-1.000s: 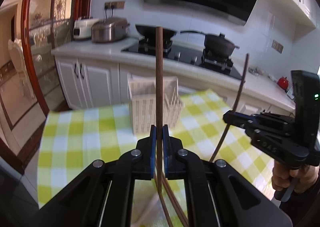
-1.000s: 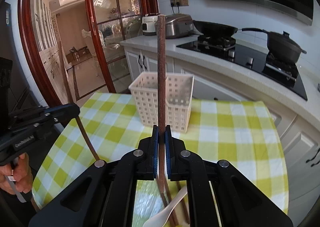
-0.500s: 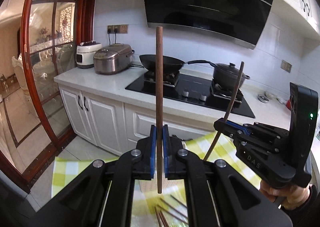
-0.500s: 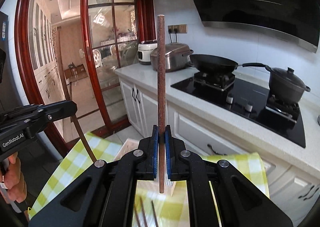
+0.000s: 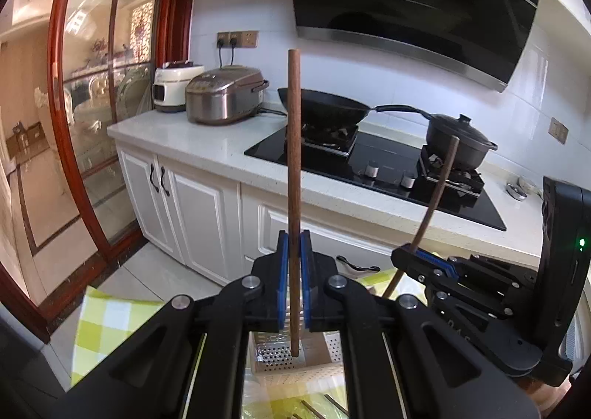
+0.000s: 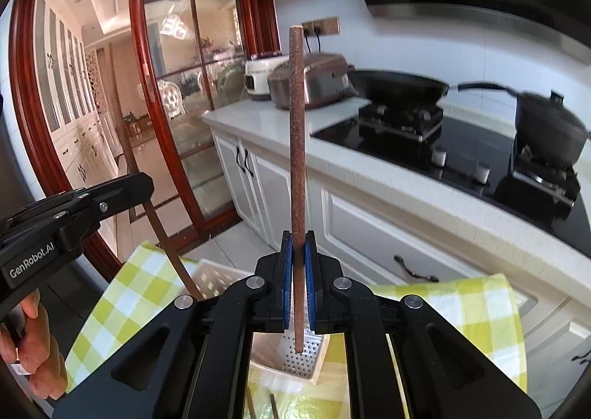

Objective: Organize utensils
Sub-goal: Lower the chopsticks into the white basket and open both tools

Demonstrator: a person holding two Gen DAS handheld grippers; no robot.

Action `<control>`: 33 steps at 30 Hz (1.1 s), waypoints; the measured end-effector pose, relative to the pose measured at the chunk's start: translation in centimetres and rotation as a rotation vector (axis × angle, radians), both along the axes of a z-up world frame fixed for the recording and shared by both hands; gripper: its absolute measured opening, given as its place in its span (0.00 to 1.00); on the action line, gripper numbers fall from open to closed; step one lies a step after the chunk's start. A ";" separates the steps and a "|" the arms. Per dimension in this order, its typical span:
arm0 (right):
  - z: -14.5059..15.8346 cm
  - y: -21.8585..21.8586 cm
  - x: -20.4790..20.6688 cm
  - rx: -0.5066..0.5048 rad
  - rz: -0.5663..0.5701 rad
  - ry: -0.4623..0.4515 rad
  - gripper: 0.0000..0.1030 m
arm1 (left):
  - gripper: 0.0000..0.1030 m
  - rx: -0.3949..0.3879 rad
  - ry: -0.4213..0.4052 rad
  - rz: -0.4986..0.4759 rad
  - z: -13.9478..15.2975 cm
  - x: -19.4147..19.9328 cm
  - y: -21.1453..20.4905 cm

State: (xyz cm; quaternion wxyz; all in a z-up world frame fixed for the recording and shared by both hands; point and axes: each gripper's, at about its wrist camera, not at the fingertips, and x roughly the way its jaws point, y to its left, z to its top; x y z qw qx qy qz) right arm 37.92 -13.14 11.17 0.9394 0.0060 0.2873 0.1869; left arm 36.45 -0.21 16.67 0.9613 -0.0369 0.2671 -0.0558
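Left gripper: fingers clamped on an upright brown chopstick.
Right gripper: fingers clamped on a second chopstick.
Basket: white, perforated, on the checked bench, directly below both chopstick tips.
Done: both sticks lifted over the basket.
Left: lowering and releasing them; more chopsticks lie near.

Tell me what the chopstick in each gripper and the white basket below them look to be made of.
Left gripper's chopstick: likely wood, dark brown, smooth matte, faint lengthwise grain. Right gripper's chopstick: probably wood too, reddish brown, with a speckled, rougher look. Basket: seemingly moulded plastic, off-white and matte, its floor pierced with regular round holes.
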 end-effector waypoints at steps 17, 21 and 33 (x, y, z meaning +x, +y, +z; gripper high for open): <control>-5.1 0.5 1.2 -0.053 0.017 0.141 0.07 | 0.06 -0.033 0.124 -0.008 -7.2 2.2 0.2; -5.7 0.5 1.6 -0.063 0.016 0.162 0.07 | 0.06 -0.030 0.158 -0.014 -8.1 2.5 0.0; -6.5 0.5 2.4 -0.074 0.014 0.181 0.07 | 0.06 -0.004 0.218 -0.021 -9.5 3.7 -0.2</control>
